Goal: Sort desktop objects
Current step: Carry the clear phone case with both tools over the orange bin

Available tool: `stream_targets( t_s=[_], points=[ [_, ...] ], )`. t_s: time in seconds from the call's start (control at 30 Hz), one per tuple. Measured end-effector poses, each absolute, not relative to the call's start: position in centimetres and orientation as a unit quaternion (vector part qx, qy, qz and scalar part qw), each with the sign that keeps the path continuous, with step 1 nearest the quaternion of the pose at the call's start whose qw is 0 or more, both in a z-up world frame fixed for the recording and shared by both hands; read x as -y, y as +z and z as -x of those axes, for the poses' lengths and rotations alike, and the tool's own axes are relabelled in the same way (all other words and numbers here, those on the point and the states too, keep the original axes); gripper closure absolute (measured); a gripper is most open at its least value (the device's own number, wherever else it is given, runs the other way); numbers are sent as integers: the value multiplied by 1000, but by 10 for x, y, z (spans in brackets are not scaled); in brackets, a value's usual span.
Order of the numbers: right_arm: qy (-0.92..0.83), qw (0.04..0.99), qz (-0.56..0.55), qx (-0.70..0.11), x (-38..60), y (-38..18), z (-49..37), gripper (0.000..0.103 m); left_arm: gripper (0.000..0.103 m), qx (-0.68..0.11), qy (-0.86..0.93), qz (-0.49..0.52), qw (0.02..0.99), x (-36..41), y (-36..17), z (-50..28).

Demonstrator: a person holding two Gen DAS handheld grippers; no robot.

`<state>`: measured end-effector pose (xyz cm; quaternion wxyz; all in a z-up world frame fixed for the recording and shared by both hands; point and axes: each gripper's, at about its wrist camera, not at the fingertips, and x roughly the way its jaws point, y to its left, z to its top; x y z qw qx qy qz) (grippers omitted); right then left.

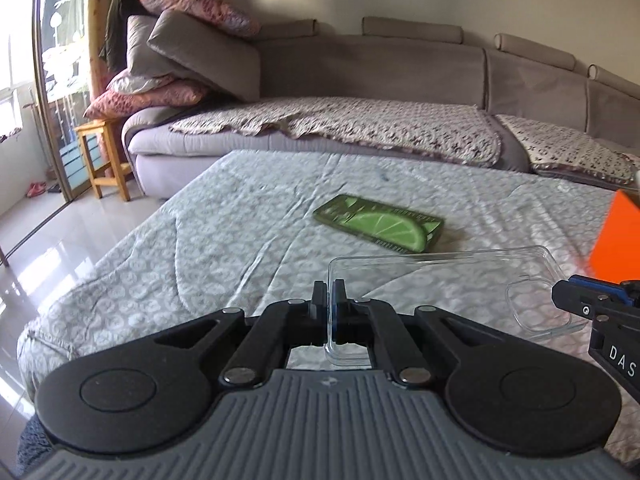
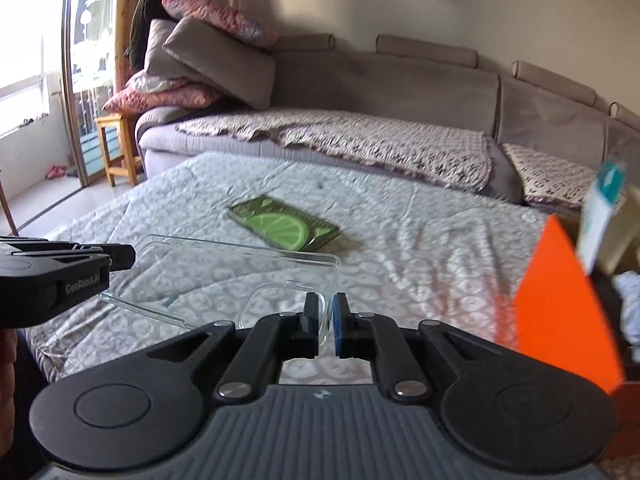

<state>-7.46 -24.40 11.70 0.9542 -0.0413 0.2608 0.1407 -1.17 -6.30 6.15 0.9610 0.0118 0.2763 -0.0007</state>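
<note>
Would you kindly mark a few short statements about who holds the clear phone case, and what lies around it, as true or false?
1. Both hand-held grippers, left and right, are closed on the transparent plastic phone case. True.
2. The green lime-slice phone case is held in the air. False: it lies flat on the grey patterned quilt.
3. The transparent case is held above the quilt. True.
4. The orange box flap is to the left of the grippers. False: it is to the right.
5. A grey sofa stands behind the quilt. True.
</note>
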Motion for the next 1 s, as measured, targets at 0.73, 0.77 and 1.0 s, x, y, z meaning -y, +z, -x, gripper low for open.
stream_targets(
  t_s=[0.73, 0.77, 1.0],
  points=[
    [25, 987, 23, -160, 373, 168, 116, 96, 99, -190, -120, -48, 973, 182, 122, 43],
    [16, 987, 22, -159, 381, 168, 117, 96, 99, -189, -128, -49, 972, 189, 121, 44],
    [-36, 986, 16, -163, 418, 159, 125, 96, 98, -185, -170, -58, 966, 229, 117, 40]
  ],
)
